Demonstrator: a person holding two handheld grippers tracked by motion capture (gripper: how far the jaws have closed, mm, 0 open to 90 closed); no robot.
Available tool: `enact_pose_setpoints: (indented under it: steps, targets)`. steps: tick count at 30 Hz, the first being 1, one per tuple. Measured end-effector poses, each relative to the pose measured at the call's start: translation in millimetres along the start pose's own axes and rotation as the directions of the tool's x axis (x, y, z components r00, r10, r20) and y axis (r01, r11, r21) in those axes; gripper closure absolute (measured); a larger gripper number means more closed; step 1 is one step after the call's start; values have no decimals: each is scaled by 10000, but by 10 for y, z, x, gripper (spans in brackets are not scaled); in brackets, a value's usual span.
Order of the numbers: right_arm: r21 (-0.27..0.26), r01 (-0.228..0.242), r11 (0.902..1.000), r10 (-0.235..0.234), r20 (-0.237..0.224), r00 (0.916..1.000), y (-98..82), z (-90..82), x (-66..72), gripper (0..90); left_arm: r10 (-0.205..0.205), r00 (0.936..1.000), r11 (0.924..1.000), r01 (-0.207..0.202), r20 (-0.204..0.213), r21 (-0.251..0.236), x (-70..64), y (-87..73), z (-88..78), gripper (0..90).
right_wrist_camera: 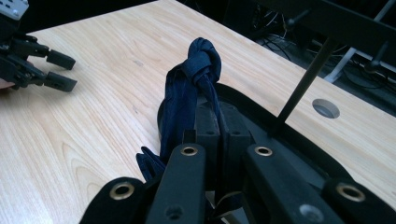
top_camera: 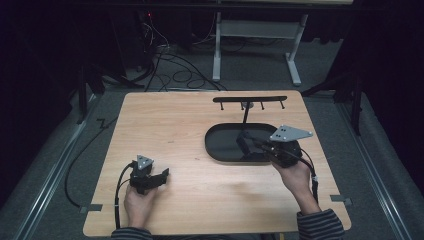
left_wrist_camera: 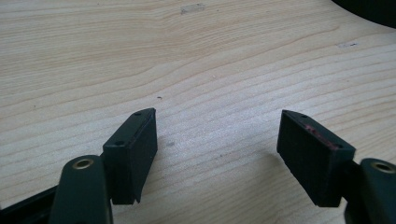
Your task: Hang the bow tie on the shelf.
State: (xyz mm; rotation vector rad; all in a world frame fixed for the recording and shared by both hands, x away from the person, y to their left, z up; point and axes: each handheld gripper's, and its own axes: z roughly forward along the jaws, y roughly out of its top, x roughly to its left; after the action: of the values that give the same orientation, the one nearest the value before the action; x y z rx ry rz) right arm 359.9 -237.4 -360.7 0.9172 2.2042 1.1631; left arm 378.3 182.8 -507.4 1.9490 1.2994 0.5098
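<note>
Right gripper view: a knotted dark cloth [right_wrist_camera: 194, 88] is pinched upright between the pressed-together jaws of the right gripper [right_wrist_camera: 219, 128], over the black tray [right_wrist_camera: 303, 149]; the left gripper [left_wrist_camera: 217, 144] rests well apart on the table [left_wrist_camera: 140, 56], jaws spread, empty.

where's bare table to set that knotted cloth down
Bare wood runs from the left tool to the far-left corner of the table, and along the near edge between the hands. Crowded: the black tray and hook stand, where the right tool holds the knotted cloth.
</note>
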Motion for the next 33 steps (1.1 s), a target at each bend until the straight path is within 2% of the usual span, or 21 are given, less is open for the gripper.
enact_pose_setpoints:
  steps: [7, 16, 33]
  targets:
    - [16, 233, 9997, -233, -38, 9997, 105, 50, -11, 900, -4, 10000, 10000, 4, -3, -2, 0, 0, 0, 294]
    - [-68, 203, 9998, -203, -74, 9998, 224, 87, -53, 899, -6, 10000, 10000, 6, 7, 12, 1, 1, -1, 293]
    - [-294, -170, 9994, 170, 2, 9999, 387, 196, -190, 899, -44, 10000, 10000, 44, 34, -4, 6, 0, -2, 293]
